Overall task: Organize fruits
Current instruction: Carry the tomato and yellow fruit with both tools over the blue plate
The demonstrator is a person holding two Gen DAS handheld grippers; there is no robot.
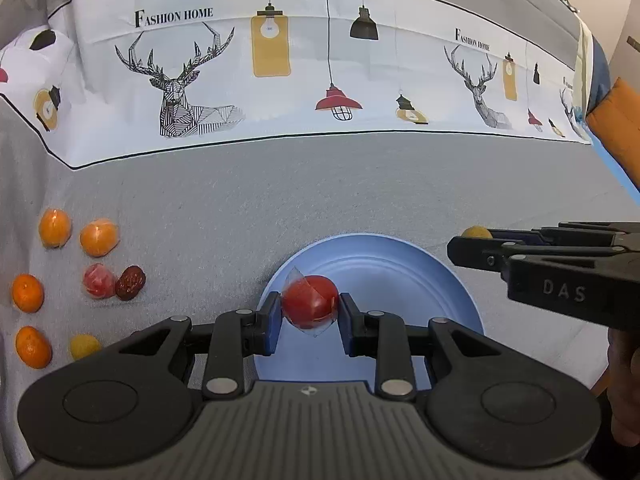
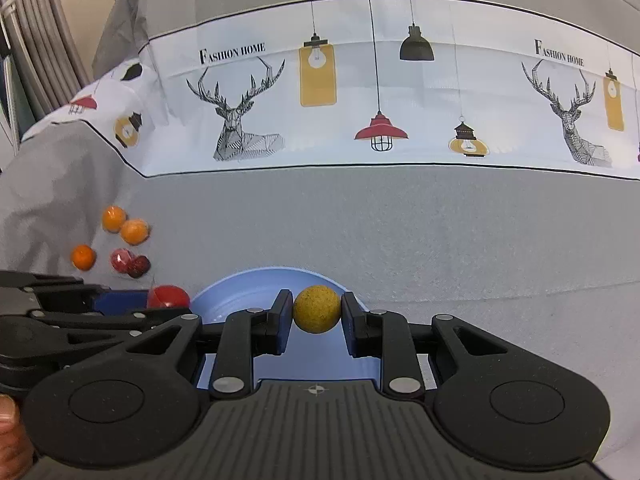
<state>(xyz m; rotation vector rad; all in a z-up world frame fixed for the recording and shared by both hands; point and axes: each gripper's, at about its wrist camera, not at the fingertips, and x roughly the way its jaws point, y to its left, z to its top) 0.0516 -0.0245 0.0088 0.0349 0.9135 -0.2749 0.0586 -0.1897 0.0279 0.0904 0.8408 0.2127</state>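
My left gripper is shut on a red fruit in clear wrap, held over the near left part of the blue plate. My right gripper is shut on a small yellow round fruit above the same blue plate. In the left wrist view the right gripper comes in from the right over the plate's edge, the yellow fruit just showing. In the right wrist view the left gripper enters from the left with the red fruit.
On the grey cloth to the left lie several oranges, a wrapped red fruit, a dark red date and a yellow fruit. A white printed band crosses the cloth behind. An orange cushion sits far right.
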